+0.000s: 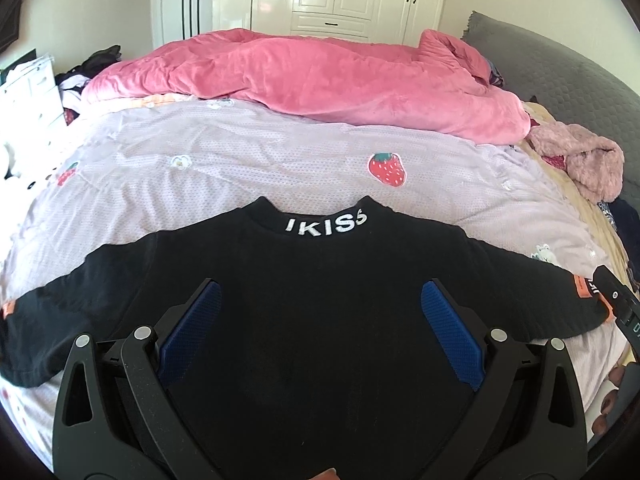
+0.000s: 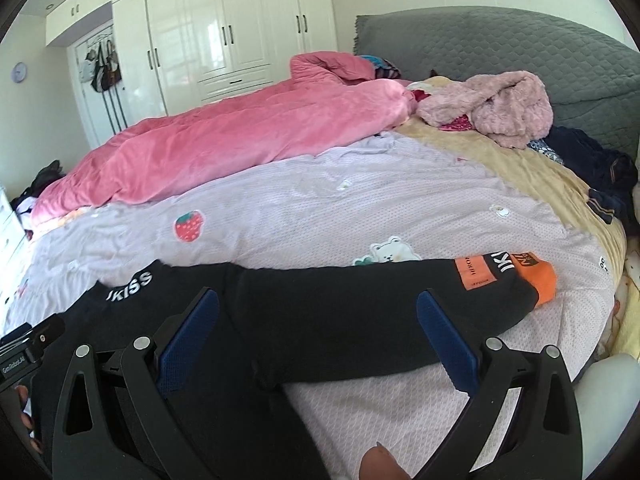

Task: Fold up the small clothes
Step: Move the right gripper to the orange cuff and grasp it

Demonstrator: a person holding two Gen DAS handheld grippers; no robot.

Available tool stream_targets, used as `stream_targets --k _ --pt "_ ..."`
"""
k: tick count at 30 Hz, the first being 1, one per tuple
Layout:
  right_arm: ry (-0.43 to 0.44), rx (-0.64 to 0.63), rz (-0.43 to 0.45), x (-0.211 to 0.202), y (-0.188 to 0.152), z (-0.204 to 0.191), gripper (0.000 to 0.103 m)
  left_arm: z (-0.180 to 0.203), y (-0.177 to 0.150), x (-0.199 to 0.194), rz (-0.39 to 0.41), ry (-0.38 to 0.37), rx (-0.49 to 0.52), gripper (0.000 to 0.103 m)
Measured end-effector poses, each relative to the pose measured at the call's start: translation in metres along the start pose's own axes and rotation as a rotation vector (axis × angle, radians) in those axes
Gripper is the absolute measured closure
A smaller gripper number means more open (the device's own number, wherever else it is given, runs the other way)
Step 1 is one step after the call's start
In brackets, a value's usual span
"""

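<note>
A small black sweater [image 1: 312,272] with white lettering on its collar lies flat on the lilac bedsheet [image 1: 248,160], both sleeves spread out sideways. My left gripper [image 1: 320,300] hovers open over the sweater's chest, nothing between its blue pads. In the right wrist view my right gripper [image 2: 318,312] stands open above the sweater's right sleeve [image 2: 400,296], whose cuff [image 2: 536,280] is orange with patches. The collar [image 2: 128,284] shows to the left there. The right gripper's body appears at the right edge of the left wrist view, by the cuff.
A rumpled pink quilt [image 1: 312,80] lies across the far side of the bed. A fuzzy pink garment [image 2: 496,108] and dark clothes [image 2: 592,168] are piled near the grey headboard [image 2: 520,52]. White wardrobes [image 2: 224,28] stand behind. A fingertip [image 2: 378,462] shows at the bottom edge.
</note>
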State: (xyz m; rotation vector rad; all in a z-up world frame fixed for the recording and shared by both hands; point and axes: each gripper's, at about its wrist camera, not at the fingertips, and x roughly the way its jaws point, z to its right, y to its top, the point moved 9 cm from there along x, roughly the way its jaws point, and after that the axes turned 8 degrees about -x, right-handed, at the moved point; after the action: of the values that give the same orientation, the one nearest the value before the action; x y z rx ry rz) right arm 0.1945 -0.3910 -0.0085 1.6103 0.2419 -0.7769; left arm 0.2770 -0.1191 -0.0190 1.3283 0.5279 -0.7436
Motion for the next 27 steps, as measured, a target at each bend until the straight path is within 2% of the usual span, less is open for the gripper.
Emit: stream_targets --k 9,14,27 --pt "-0.113 0.084 -0.025 0.033 0.021 0.039 0.004 0.019 0.010 0.032 -0.011 -0.015 0.020 0.009" --pt "-0.142 0.192 -0.052 0.052 0.022 0.071 0.004 0.023 0.003 0.052 -0.038 -0.038 0.036 0.009" --pt "-0.272 0.388 -0.128 0.074 -0.034 0.150 0.004 0.003 -0.003 0.078 -0.071 -0.020 0.027 0.009"
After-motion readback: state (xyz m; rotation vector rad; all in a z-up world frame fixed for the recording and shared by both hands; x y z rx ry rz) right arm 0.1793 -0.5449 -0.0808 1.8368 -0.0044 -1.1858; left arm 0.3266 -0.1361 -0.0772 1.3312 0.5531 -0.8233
